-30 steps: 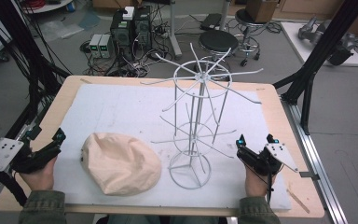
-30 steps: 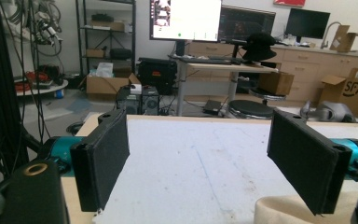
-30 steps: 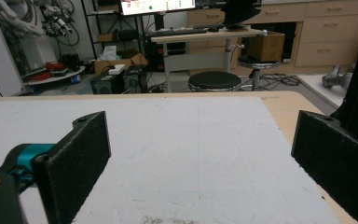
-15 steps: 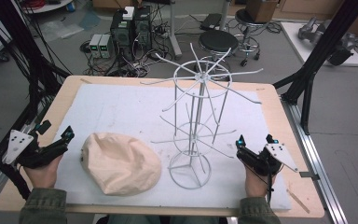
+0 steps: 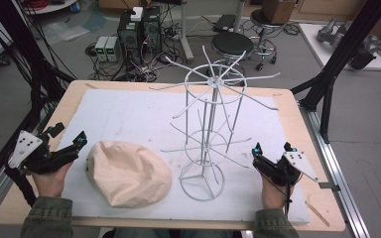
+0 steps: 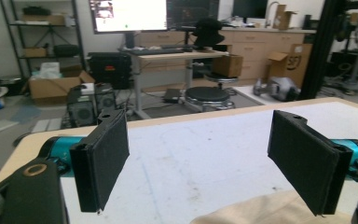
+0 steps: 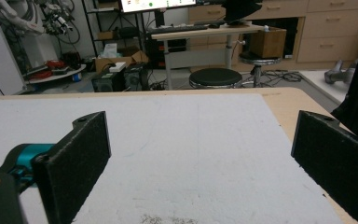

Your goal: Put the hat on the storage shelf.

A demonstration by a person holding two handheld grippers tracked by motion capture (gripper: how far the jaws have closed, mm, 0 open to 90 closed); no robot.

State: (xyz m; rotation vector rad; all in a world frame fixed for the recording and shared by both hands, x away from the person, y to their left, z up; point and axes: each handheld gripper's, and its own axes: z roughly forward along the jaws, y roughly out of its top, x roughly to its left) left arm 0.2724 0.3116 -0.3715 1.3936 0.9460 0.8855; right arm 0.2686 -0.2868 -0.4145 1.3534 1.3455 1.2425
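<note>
A beige cloth hat (image 5: 129,173) lies crumpled on the white mat (image 5: 129,111), front left of centre. Right beside it stands a tall white wire rack (image 5: 211,129) with a round base and prongs sticking out at several heights. My left gripper (image 5: 70,135) hovers open just left of the hat, apart from it. In the left gripper view the hat (image 6: 256,210) shows low between the wide-apart jaws of that gripper (image 6: 205,163). My right gripper (image 5: 272,148) stays open to the right of the rack's base. The right gripper view has its gripper (image 7: 200,158) over bare mat, holding nothing.
The mat covers most of the wooden table (image 5: 287,99). Black frame posts (image 5: 327,84) rise at both sides of the table. Beyond the far edge are a stool (image 5: 233,44) and computer boxes (image 5: 139,29) on the floor.
My left gripper has moved right and a little forward, closer to the hat. The right gripper, the hat and the rack have not moved.
</note>
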